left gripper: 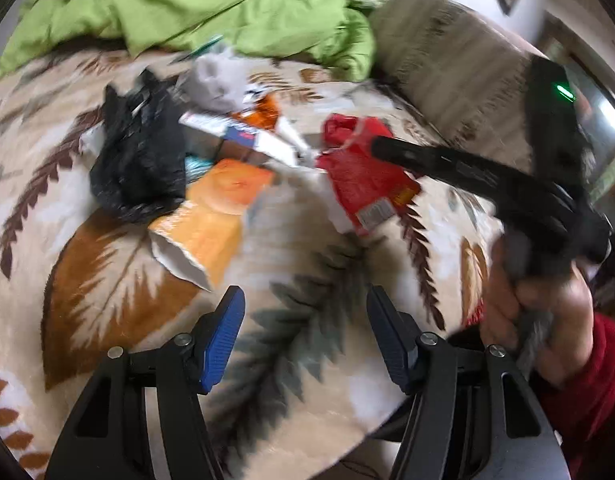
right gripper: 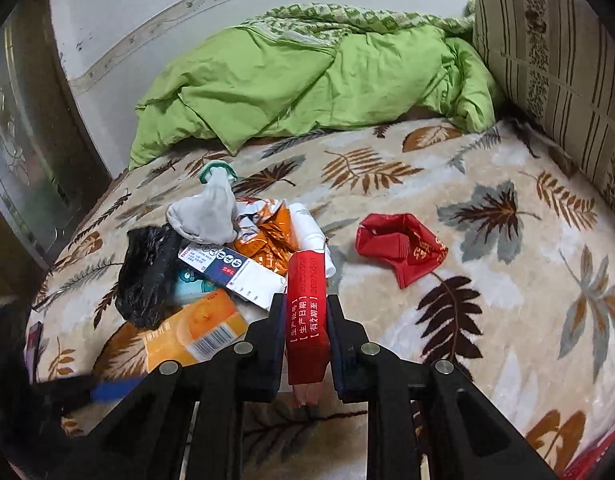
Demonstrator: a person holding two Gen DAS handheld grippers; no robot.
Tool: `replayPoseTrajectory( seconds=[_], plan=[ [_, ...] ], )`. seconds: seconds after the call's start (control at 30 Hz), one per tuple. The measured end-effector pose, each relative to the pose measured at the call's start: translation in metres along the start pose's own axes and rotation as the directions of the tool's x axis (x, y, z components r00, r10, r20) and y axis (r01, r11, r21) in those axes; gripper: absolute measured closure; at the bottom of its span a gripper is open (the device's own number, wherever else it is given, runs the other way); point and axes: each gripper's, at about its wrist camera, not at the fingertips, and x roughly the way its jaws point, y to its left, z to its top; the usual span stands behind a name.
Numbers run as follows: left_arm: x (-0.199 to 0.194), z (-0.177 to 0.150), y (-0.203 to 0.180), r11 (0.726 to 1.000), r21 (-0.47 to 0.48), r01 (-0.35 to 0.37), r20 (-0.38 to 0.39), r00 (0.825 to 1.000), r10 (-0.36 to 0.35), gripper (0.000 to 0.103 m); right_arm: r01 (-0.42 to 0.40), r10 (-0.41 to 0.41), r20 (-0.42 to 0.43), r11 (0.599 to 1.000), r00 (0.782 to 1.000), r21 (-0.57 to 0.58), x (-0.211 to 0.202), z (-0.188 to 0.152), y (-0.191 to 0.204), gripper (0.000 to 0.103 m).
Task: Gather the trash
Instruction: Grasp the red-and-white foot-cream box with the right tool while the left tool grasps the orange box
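A plush leaf-patterned blanket [right gripper: 387,208] covers the bed. At nine o'clock in the right wrist view sits the litter heap: a crinkled black plastic bag [right gripper: 147,276], a limp grey sock [right gripper: 207,216], a flat white-and-blue carton [right gripper: 235,272], a glossy orange box [right gripper: 199,332] and crumpled orange foil [right gripper: 271,240]. At six o'clock the right gripper [right gripper: 306,304] is clamped tight on a flattened red carton [right gripper: 306,320] printed with white characters. At two o'clock a crushed red packet [right gripper: 399,244] lies alone, with bare blanket around it. A rumpled green quilt [right gripper: 307,80] bounds twelve o'clock, a striped cushion [right gripper: 547,72] the right edge. The left gripper [left gripper: 303,300] hangs partly open and empty over bare blanket.
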Motion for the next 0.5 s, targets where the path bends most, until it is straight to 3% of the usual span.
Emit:
replayPoseTrajectory(
  seconds=[0.13, 0.23, 0.37, 0.5],
  plan=[
    [-0.007, 0.007, 0.005, 0.997, -0.001, -0.083, 0.046, 0.995, 0.083, 0.04, 0.002, -0.002, 0.005, 0.999, 1.0, 0.044, -0.005, 0.0, -0.013, 0.083],
    [-0.004, 0.02, 0.014, 0.995, -0.021, -0.102, 0.049, 0.993, 0.103, 0.04, 0.001, -0.001, -0.001, 0.998, 1.0, 0.07, -0.007, -0.001, -0.02, 0.083],
    [0.008, 0.041, 0.008, 0.992, 0.036, -0.122, 0.053, 0.991, 0.12, 0.04, 0.0, 0.0, 0.0, 0.996, 1.0, 0.093, -0.008, -0.001, -0.025, 0.083],
    [0.034, 0.059, 0.02, 0.972, 0.063, -0.227, 0.024, 0.974, 0.225, 0.04, -0.013, 0.013, 0.0, 0.995, 1.0, 0.098, -0.009, -0.001, -0.026, 0.083]
  ],
)
